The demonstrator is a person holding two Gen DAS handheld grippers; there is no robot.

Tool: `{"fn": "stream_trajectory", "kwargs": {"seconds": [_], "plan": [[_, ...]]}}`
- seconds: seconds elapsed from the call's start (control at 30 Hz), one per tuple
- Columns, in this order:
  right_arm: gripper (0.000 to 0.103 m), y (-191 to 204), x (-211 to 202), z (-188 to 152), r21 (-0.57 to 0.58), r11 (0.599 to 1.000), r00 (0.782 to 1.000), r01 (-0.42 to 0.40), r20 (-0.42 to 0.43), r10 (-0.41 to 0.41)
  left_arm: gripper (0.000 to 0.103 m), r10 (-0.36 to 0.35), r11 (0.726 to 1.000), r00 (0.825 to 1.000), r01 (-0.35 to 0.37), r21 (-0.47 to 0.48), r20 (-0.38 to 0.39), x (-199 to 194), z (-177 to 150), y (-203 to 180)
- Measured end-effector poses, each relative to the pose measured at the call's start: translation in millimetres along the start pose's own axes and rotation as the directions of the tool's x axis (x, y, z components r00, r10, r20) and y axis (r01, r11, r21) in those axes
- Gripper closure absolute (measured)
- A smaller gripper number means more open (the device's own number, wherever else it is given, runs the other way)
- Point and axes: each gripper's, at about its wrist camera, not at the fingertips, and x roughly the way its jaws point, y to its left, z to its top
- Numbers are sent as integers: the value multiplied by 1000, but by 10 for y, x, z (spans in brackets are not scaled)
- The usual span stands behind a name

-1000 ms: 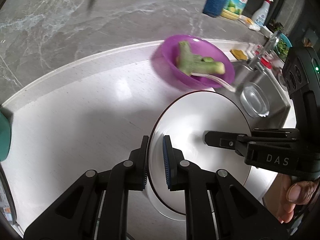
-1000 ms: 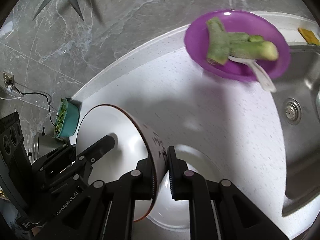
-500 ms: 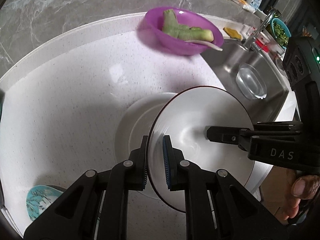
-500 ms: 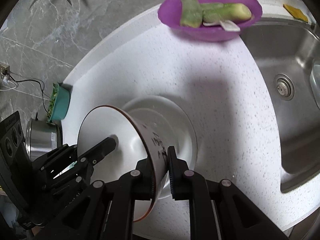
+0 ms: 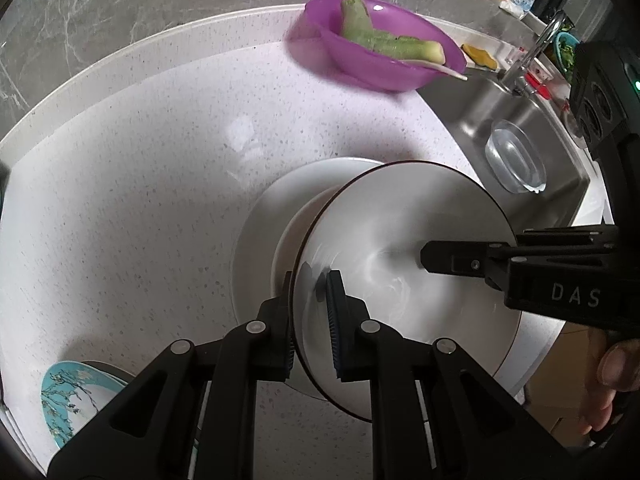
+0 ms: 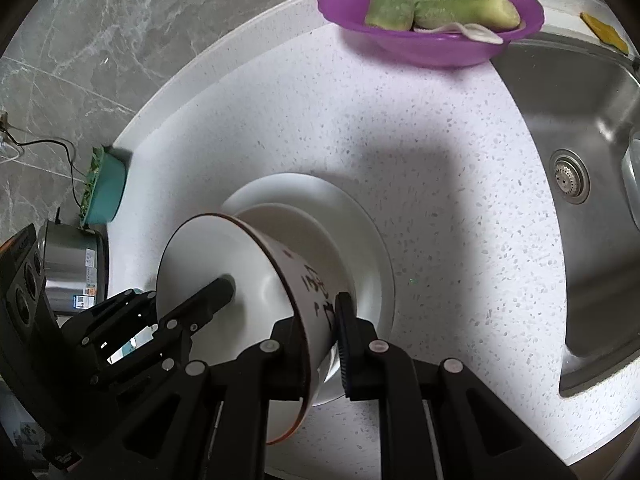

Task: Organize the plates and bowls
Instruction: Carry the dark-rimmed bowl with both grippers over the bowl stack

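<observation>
A white bowl [image 5: 404, 240] with a dark rim and black characters on its side [image 6: 316, 280] is held by both grippers on opposite rims. My left gripper [image 5: 310, 308] is shut on its near rim; my right gripper [image 6: 324, 332] is shut on the other rim. The bowl hangs tilted just above a white plate [image 5: 256, 224], which lies on the white speckled counter and also shows in the right wrist view [image 6: 360, 216]. Whether the bowl touches the plate I cannot tell.
A purple bowl [image 5: 380, 64] with green vegetable pieces and a white spoon stands at the back by the steel sink [image 6: 580, 160]. A clear glass dish [image 5: 516, 160] lies in the sink. A blue floral plate [image 5: 76, 396] lies at front left. A teal bowl [image 6: 106, 192] and a steel pot [image 6: 72, 268] stand at left.
Both grippers have carried the white bowl down and forward over the white plate. The plate has come fully into view under the bowl.
</observation>
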Motion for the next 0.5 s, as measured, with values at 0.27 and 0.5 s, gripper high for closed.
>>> {"fn": "stream_trajectory", "kwargs": {"seconds": [0.27,0.5], "plan": [[89,19,29,41,-26,999,1000,32,0,-32,91,-16,1000,1000,16,-11,19,49,3,33],[89,16,26,46,-36,998,999,41,-3,-42,90,-37,999,999,38,-29,25,61,-1,52]]}}
